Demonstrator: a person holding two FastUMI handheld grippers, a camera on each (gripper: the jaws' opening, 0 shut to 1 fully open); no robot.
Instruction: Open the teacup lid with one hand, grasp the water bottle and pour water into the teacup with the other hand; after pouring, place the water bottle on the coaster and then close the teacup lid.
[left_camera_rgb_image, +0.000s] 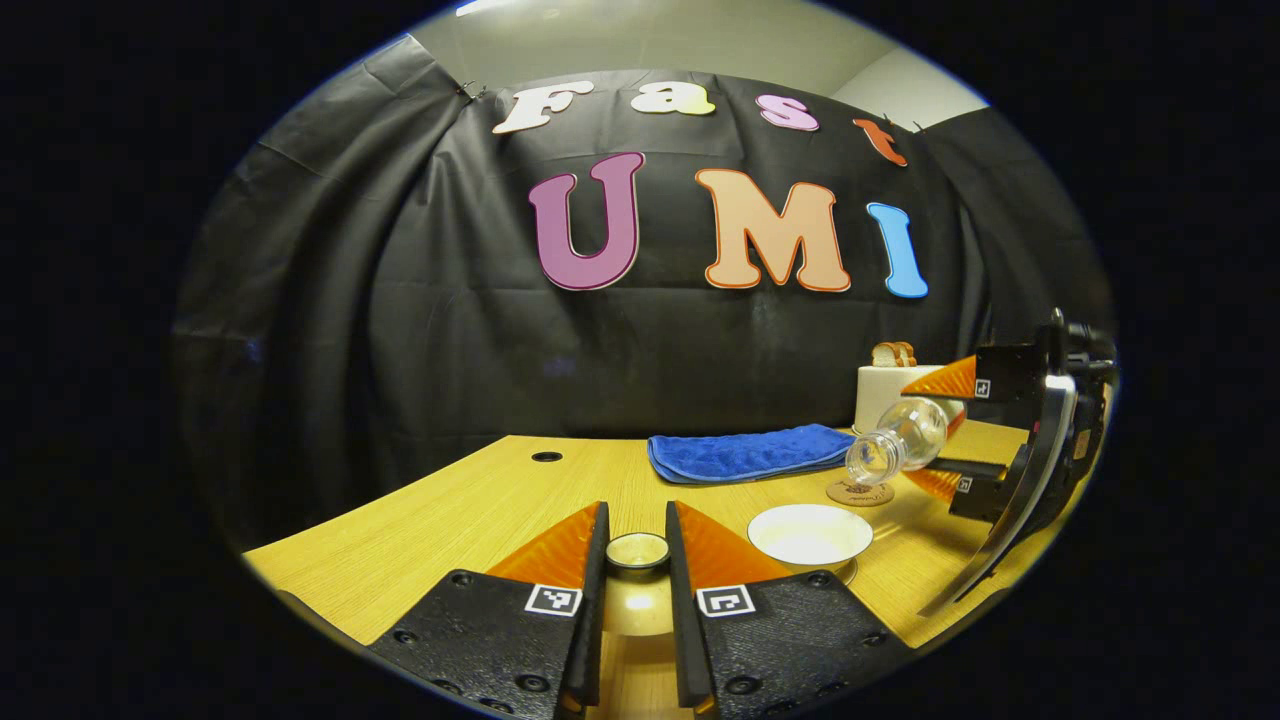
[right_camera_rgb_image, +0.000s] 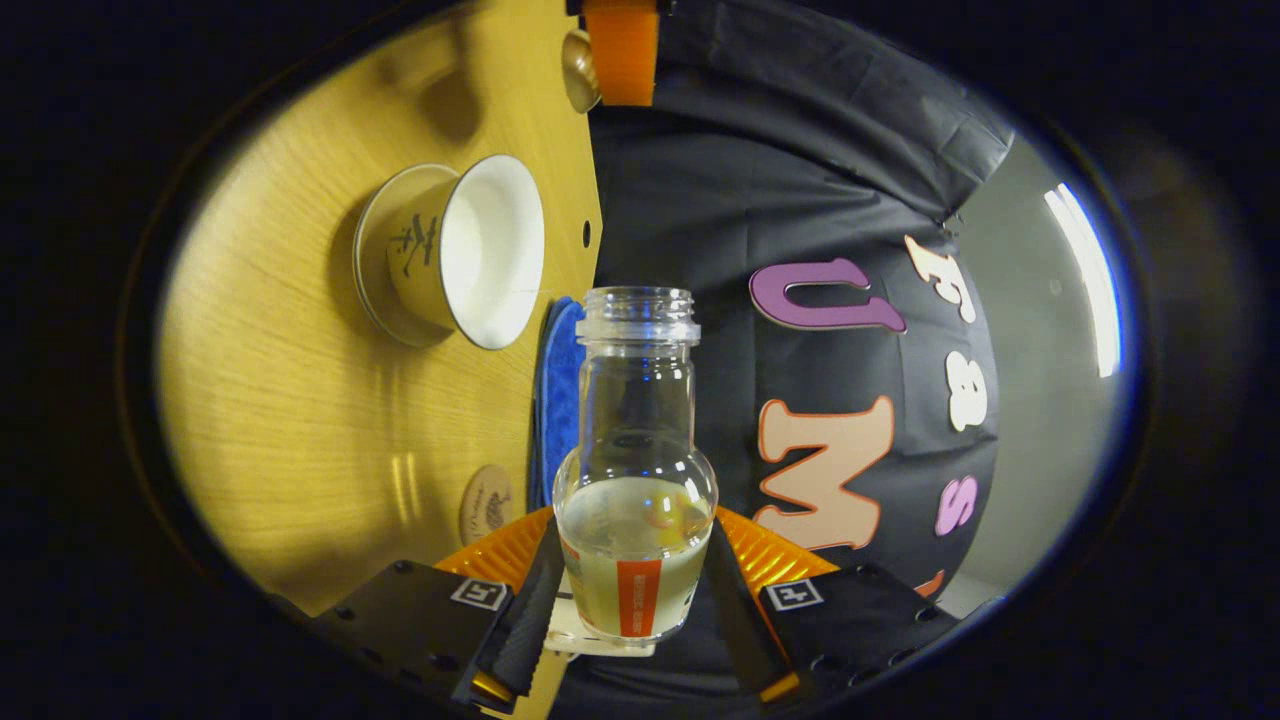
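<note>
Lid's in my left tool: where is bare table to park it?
Bare wooden tabletop lies left of the blue folded towel. It is crowded on the right: white teacup, round cork coaster, tilted glass bottle.

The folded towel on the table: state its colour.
The towel is blue, clearest in the left gripper view, lying on the wooden table.

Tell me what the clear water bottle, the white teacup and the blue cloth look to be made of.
Clear water bottle: likely glass or hard plastic, see-through with glints. White teacup: seemingly glazed ceramic, smooth glossy inside. Blue cloth: soft towel fabric, matte and fuzzy.
</note>
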